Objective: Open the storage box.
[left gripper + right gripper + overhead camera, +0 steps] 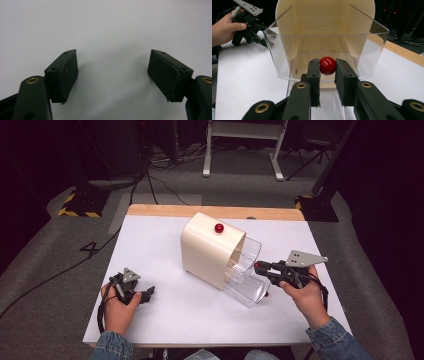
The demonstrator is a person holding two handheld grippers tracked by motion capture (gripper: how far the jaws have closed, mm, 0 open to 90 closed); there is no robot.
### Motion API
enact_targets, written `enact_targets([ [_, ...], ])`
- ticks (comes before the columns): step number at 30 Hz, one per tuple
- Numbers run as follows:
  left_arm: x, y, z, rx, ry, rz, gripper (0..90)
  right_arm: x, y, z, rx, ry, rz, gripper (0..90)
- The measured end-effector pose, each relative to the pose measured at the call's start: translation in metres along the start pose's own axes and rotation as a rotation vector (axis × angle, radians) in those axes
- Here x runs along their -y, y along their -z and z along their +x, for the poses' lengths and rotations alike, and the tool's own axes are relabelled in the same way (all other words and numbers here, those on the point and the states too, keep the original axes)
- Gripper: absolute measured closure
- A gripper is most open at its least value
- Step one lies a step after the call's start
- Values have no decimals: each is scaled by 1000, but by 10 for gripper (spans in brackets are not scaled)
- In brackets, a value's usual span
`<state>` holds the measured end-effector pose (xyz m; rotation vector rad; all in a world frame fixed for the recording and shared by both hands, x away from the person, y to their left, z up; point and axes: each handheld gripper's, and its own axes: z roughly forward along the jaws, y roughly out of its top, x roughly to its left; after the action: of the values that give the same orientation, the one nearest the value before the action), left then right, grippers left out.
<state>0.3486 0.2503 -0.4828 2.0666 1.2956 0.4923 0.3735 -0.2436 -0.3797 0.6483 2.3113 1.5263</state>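
A cream cabinet [210,247] stands in the middle of the white table [150,245], with a red knob [219,228] on its top. Two clear plastic drawers stick out of its right side, the upper drawer [247,252] above the lower drawer [247,290]. My right gripper [260,266] is shut on the upper drawer's red knob [327,65], jaws [327,67] pressed on either side of it. The clear drawer [287,50] looks empty. My left gripper [149,293] rests on the table at the front left, jaws wide open [113,72] over bare table.
A small red knob [266,294] shows at the lower drawer's front. The table's wooden far edge [215,211] lies behind the cabinet. Cables and stand bases sit on the grey floor [50,250] around the table. The left hand and its gripper [249,32] are left of the drawer.
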Motion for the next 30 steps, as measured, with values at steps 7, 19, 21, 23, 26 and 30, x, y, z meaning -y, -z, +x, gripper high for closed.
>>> enact_targets([
  [7, 0, 0, 0, 0, 0, 0, 247, 9, 13, 0, 8, -13, 0, 745],
  [19, 0, 0, 0, -1, -1, 0, 247, 24, 27, -2, 17, -28, 8, 745],
  [21, 0, 0, 0, 0, -1, 0, 247, 25, 27, -2, 17, -31, 11, 744],
  [23, 0, 0, 0, 0, -1, 0, 247, 27, 27, -1, 17, -32, 11, 744],
  [26, 0, 0, 0, 0, -1, 0, 247, 30, 27, -2, 17, -41, 13, 744],
  [30, 0, 0, 0, 0, -4, 0, 247, 36, 26, -3, 13, -50, 27, 742],
])
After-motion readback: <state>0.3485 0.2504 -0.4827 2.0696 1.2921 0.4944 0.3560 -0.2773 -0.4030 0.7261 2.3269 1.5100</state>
